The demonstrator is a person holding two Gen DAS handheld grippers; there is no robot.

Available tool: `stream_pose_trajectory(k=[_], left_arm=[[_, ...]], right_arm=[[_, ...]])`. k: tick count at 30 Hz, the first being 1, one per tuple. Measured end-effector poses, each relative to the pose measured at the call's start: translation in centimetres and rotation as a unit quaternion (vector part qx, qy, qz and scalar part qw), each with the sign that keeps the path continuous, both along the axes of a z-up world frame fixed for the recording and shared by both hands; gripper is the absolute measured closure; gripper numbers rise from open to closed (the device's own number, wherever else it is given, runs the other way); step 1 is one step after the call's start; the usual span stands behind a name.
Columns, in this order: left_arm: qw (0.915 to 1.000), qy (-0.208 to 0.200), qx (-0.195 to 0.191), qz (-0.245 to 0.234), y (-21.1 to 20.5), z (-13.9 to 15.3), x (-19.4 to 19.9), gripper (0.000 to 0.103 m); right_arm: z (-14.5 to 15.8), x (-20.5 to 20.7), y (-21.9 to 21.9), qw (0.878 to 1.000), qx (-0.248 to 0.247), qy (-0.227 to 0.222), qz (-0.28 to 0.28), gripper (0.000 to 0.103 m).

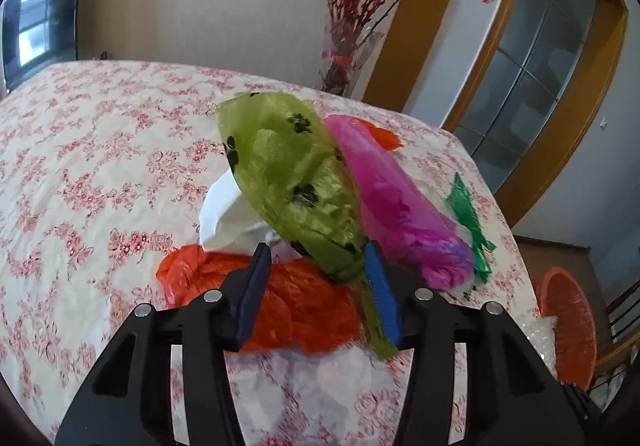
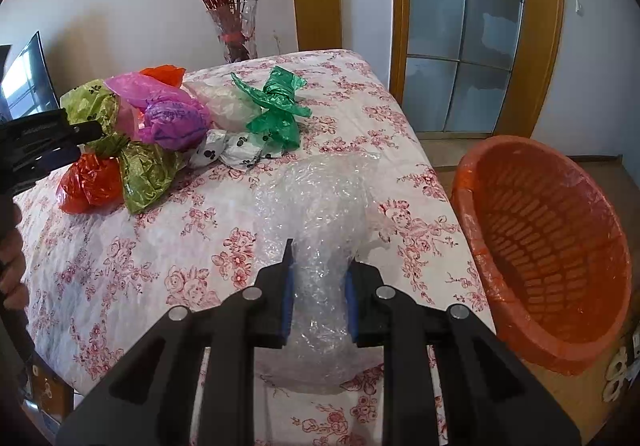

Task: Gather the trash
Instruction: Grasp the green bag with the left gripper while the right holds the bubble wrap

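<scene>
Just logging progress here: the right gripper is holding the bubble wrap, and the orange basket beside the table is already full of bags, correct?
Not quite. The right gripper does hold the bubble wrap, but the orange basket beside the table is empty, as the right wrist view shows.

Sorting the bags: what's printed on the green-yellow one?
Black paw prints on the olive bag; clearest in the left wrist view.

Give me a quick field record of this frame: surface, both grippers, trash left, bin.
surface: table with floral cloth
left gripper: open, at orange bag and green paw-print bag
right gripper: shut on bubble wrap
other trash: pink bag, dark green bag, white tissue
bin: orange basket beside table, on right; no trash visible inside
</scene>
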State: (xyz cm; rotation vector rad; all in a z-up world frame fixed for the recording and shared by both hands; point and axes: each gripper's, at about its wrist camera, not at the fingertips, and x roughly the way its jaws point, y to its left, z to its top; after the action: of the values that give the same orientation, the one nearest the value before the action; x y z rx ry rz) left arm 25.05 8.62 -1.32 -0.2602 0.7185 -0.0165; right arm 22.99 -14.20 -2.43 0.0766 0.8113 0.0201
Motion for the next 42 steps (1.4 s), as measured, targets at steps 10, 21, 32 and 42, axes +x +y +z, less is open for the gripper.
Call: stream_pose_trajectory(k=[10,21,32,42], left_arm=[[0.9993,0.026,0.019,-0.018,-3.1,-1.6,1.5,0.054],[0.9994,0.022,0.001,-0.025,-2.1,-2.9,3.6,0.095],[0.9974,-0.032,-0.018,-0.062,-1.1,0.4,-1.4,0.099],[0.9937,-0.060,-0.031,-0.089,-2.3,2.3,-4.4,0.100]], right_arm=[[-0.1,-0.1,-0.2,1.000,0.005,0.001,-0.003,0.081],[0.1,-0.2,-0.3,1.000,0.006,-0.001,-0.006,0.081],[1.0,-0.8,-0.8,1.000,0.008,-0.012,-0.011,0.081],[2.0,-1.8,-1.1,1.000,0.007,-0.023,-0.015,0.081]])
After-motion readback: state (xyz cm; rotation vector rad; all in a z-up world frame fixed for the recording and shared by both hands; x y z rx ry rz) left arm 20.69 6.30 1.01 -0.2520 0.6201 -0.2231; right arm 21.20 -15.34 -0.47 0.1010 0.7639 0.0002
